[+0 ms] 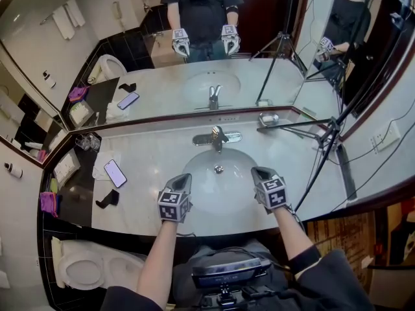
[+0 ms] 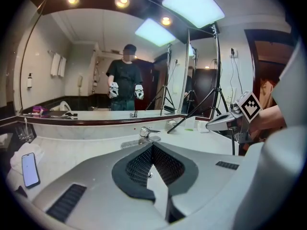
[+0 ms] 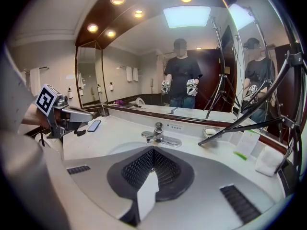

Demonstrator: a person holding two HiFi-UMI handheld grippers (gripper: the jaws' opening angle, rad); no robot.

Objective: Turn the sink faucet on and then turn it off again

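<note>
**Both tongs shut and empty, short of the faucet**

Head view: I see the left tongs [image 1: 183,179] and the right tongs [image 1: 261,173] hovering over the near half of the sink basin [image 1: 220,196]. One is on each side of the drain [image 1: 219,169] at its bottom. The faucet [image 1: 217,137] stands at the basin's far rim on the pale worktop [image 1: 155,154]. It is ahead of both tongs and roughly midway between them, and neither touches it. A phone [image 1: 115,173] lies flat on the worktop left of the basin. A soap dish [image 1: 268,118] sits by the mirror [image 1: 194,76], right of the faucet.

Left gripper view: the left tongs [image 2: 152,146] have their jaws pressed together with nothing between them. The faucet [image 2: 146,134] shows just above the tips in the picture, across the basin and apart from them. The right tongs [image 2: 223,123] hang off to the right. The phone [image 2: 29,169] lies low on the left.

Right gripper view: the right tongs [image 3: 153,151] are also closed tight and carry nothing. The faucet [image 3: 157,131] stands straight ahead beyond the tips, apart from them. To its right, the soap dish [image 3: 209,132] holds a pale bar of soap [image 3: 210,130]. The left tongs [image 3: 76,114] show at the left edge, with the phone [image 3: 94,125] on the worktop just past them.
</note>
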